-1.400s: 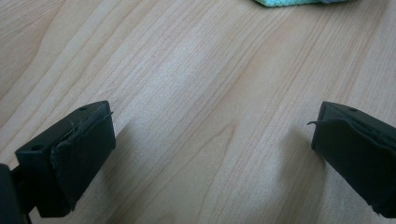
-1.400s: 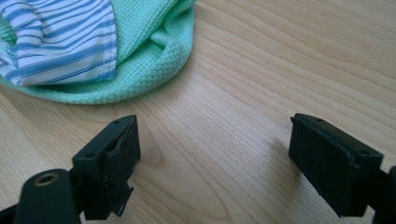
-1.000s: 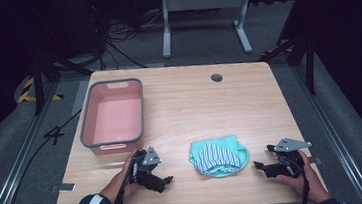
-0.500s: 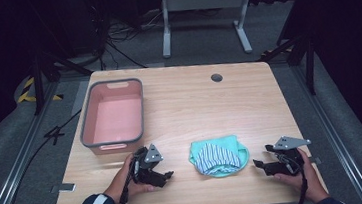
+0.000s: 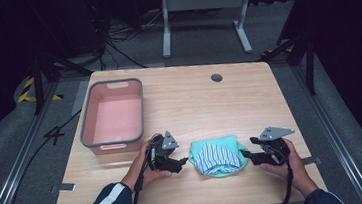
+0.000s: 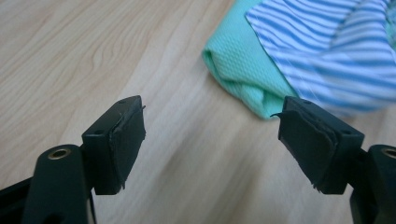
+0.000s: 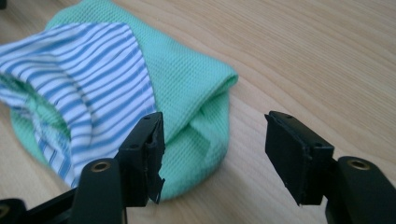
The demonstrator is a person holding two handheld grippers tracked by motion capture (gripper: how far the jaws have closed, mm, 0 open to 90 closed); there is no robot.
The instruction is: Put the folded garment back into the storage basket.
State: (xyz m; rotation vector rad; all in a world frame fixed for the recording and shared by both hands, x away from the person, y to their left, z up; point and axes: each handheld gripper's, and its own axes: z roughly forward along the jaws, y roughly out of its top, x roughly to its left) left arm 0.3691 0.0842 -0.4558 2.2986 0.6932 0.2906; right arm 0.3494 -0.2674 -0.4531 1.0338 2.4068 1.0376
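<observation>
A crumpled mint-green cloth [image 5: 218, 157] with a blue-and-white striped part lies near the table's front edge. My left gripper [image 5: 180, 163] rests low on the table just left of the cloth, its jaws open wide with nothing between them. In the left gripper view the cloth [image 6: 243, 65] lies ahead and to the right of the left gripper [image 6: 212, 135], close to the right jaw. My right gripper [image 5: 248, 155] sits at the cloth's right edge, open. In the right gripper view the cloth [image 7: 187, 79] reaches between the jaws of the right gripper [image 7: 215, 154].
A pink tub with a grey rim [image 5: 114, 138] stands at the table's left, behind my left hand. A round cable hole [image 5: 216, 77] sits near the far edge. Bare wood stretches across the table's middle and right [image 5: 220, 108].
My left gripper has shifted slightly right toward the cloth and dropped lower. The right gripper has edged left up to the cloth's right edge. The cloth has not moved.
</observation>
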